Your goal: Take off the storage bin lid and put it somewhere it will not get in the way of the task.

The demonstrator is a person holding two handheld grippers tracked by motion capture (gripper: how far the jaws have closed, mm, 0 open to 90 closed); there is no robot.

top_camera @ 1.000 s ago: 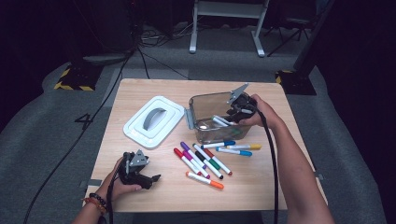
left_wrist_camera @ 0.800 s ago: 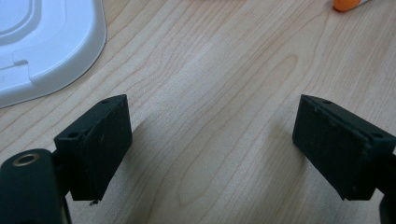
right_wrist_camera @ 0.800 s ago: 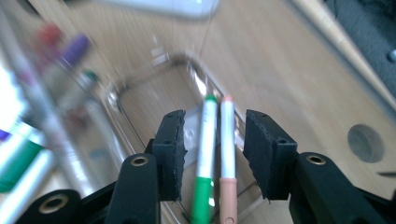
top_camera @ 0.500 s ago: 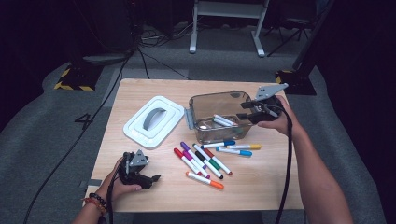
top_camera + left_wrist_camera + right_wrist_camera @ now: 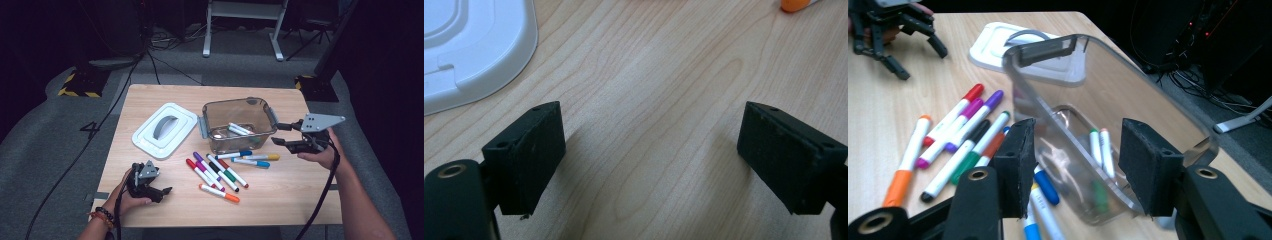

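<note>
My left gripper [image 5: 161, 190] rests low on the table [image 5: 280, 200] at its near left corner, jaws released and wide apart with bare wood between them. In the left gripper view the lid's [image 5: 469, 50] white rim lies just beyond my left jaw, and an orange marker cap [image 5: 795, 4] peeks in at the top right.

My right gripper [image 5: 278, 134] hovers at the box's [image 5: 240, 107] right end, above the table edge. Its jaws have just been opening and now stand half apart, gripping nothing. In the right gripper view the box's near wall shows between my 2 pads, though I cannot tell whether they touch it.

The box is clear, smoky plastic with rounded corners and a grey latch at each end. It stands upright mid-table, and inside I count 2 white markers [image 5: 238, 129] lying side by side, with a third, green one showing in the right gripper view.

In front of the box, the loose markers [image 5: 216, 172] lie in a rough fan: red, purple, black, green and orange-capped ones to the left, then blue and yellow ones just beside the box's near wall.

Left of the box lies the flat white lid with its grey handle [image 5: 165, 125] up.

Past the table, a white "4" [image 5: 92, 129] is marked on the grey floor, near yellow-black hazard tape [image 5: 75, 92].
</note>
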